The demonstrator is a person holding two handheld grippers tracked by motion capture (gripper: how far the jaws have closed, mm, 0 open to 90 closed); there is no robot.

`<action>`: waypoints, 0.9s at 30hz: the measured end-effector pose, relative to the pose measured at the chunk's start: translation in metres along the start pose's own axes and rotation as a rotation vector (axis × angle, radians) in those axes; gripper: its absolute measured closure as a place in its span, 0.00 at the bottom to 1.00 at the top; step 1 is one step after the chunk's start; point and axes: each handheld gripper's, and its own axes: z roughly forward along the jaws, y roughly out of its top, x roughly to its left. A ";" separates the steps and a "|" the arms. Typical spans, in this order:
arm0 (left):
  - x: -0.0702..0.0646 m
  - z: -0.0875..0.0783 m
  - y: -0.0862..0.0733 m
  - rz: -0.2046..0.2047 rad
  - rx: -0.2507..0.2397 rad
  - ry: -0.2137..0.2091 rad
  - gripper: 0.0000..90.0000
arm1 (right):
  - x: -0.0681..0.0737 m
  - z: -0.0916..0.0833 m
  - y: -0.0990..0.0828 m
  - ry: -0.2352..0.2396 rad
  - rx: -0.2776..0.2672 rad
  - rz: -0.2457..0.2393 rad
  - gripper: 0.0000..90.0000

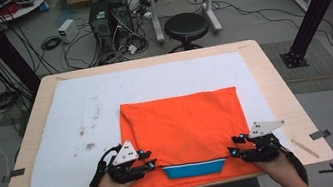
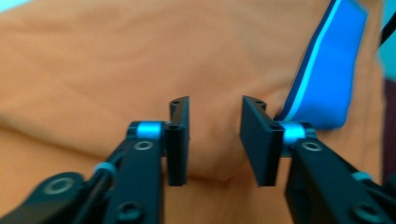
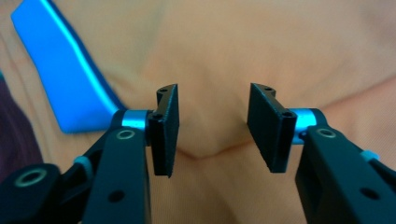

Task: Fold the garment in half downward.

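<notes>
1. My left gripper [image 1: 147, 160]: black, flat rectangular pads, jaws released with a gap between them, nothing clamped; it sits at the near-left corner of the garment.
2. My right gripper [image 1: 234, 146]: same build, jaws parted, gripping nothing; it sits at the near-right corner of the garment.
3. Orange garment [image 1: 185, 126]: soft matte cloth, folded to a rough rectangle, lying flat at the table's near edge, centred.
4. Blue band [image 1: 194, 168]: smooth, trapezoid, pale stripe along one side, on the garment's near edge between my grippers.
5. White mat [image 1: 82, 117]: thin, stained sheet covering the wooden table [image 1: 273, 76].
</notes>
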 end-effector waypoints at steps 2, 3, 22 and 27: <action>-0.001 0.001 -0.001 0.011 -0.006 0.026 0.86 | 0.000 0.001 -0.002 -0.004 0.007 -0.007 0.73; -0.001 0.000 -0.001 0.019 -0.003 0.028 0.92 | 0.000 0.001 -0.002 -0.012 0.008 -0.013 0.79; -0.017 -0.044 -0.003 0.009 -0.123 -0.008 1.00 | 0.010 -0.029 0.008 -0.031 -0.019 -0.030 0.99; -0.013 -0.043 -0.008 -0.004 -0.146 0.032 0.94 | 0.008 -0.024 0.002 -0.032 -0.004 -0.002 0.86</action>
